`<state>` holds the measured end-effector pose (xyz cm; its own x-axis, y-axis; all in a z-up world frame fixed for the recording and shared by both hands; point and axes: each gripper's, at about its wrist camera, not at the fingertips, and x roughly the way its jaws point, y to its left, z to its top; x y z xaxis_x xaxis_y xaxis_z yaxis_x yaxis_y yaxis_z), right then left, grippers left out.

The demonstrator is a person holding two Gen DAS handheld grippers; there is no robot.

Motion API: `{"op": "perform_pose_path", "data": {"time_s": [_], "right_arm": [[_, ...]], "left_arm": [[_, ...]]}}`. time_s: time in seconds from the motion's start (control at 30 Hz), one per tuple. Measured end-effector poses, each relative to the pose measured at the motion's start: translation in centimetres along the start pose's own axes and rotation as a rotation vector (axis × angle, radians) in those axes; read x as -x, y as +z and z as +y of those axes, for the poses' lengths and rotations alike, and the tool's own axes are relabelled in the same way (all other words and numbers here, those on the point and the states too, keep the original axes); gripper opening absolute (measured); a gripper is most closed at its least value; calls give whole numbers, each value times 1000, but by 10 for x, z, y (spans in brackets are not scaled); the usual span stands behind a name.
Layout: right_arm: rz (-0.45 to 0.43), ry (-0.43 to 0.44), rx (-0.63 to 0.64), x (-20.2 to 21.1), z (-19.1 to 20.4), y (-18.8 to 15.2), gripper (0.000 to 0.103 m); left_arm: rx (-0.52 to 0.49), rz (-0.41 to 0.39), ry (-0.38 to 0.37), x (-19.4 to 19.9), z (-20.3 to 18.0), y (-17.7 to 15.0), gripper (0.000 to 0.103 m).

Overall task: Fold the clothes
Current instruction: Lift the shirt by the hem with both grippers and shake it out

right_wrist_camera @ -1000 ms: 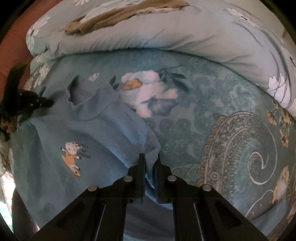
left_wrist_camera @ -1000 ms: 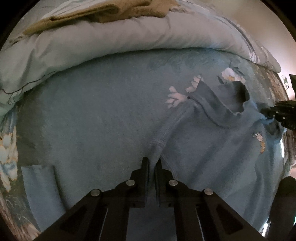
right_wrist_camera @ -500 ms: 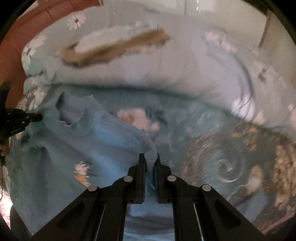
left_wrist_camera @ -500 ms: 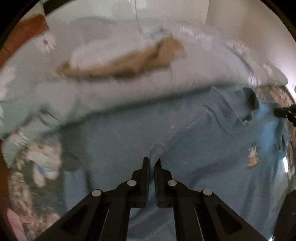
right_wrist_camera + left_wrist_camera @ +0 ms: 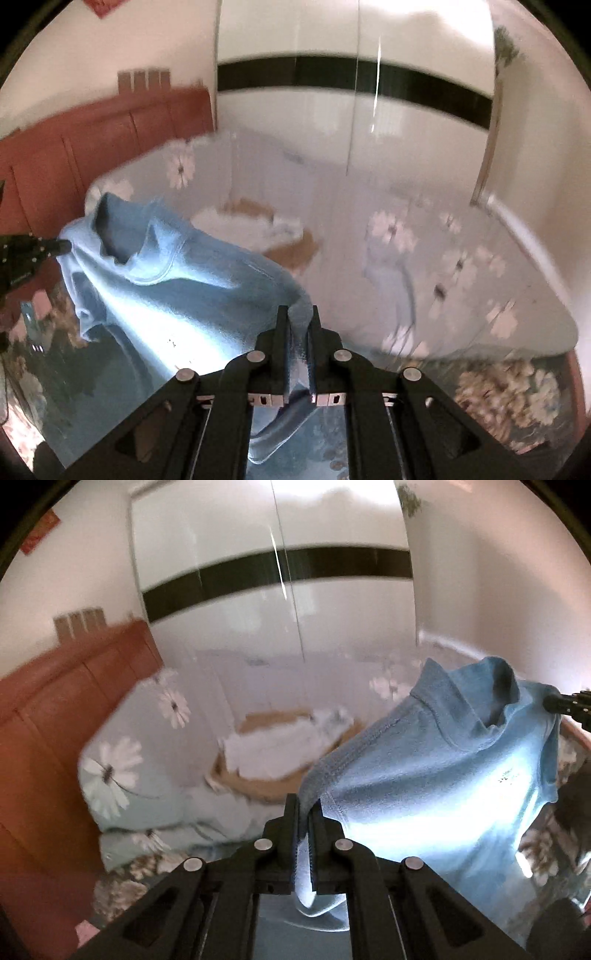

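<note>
A light blue sweater with a high collar hangs in the air between my two grippers, above the bed. My left gripper is shut on one shoulder of it. My right gripper is shut on the other shoulder, and the sweater stretches away to the left in that view. The right gripper's tip shows at the far right of the left wrist view, and the left gripper's tip shows at the far left of the right wrist view. The sweater's lower part hangs below and is partly hidden.
A folded floral duvet lies across the bed with a tan and white garment on top. A red-brown wooden headboard stands at the left. A white wardrobe with a black band stands behind the bed.
Both grippers have lifted the sweater off the bed and tilted up. The views now show the wall and wardrobe instead of the bedspread. Both stay shut on the shoulders.
</note>
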<state>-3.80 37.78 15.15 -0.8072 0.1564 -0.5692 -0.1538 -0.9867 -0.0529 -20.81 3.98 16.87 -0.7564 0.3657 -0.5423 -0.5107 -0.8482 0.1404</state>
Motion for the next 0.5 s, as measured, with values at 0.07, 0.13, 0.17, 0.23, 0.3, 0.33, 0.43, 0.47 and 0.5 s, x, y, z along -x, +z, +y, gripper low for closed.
{"op": "perform_pose_path", "data": {"time_s": [0.07,0.13,0.17,0.23,0.3,0.33,0.43,0.47,0.5], "right_arm": [[-57,-26,11,29,3,11,7],[-109,-42,6,58,6,20,7],[-127,-53,4,70,8,23,7],[-161,-66,2,91,11,26,7],[-197,-58,-16,109,12,23,7],[-215,-53,-26,118,12,21,7],[-228,-47,-25,135,16,14,7],[-230,-37,-27,141,17,12,7],[-232,-28,-30,146,19,9,7]], "left_arm": [[-4,-45,18,25,-2,8,5],[-7,-80,33,48,-5,13,5],[-7,-96,41,60,-7,16,5],[-6,-127,57,78,-14,16,5],[0,-149,64,96,-19,14,5],[0,-154,68,103,-20,12,5],[0,-165,78,126,-23,2,5],[-9,-169,79,136,-23,-3,5],[-19,-173,81,146,-24,-8,5]]}}
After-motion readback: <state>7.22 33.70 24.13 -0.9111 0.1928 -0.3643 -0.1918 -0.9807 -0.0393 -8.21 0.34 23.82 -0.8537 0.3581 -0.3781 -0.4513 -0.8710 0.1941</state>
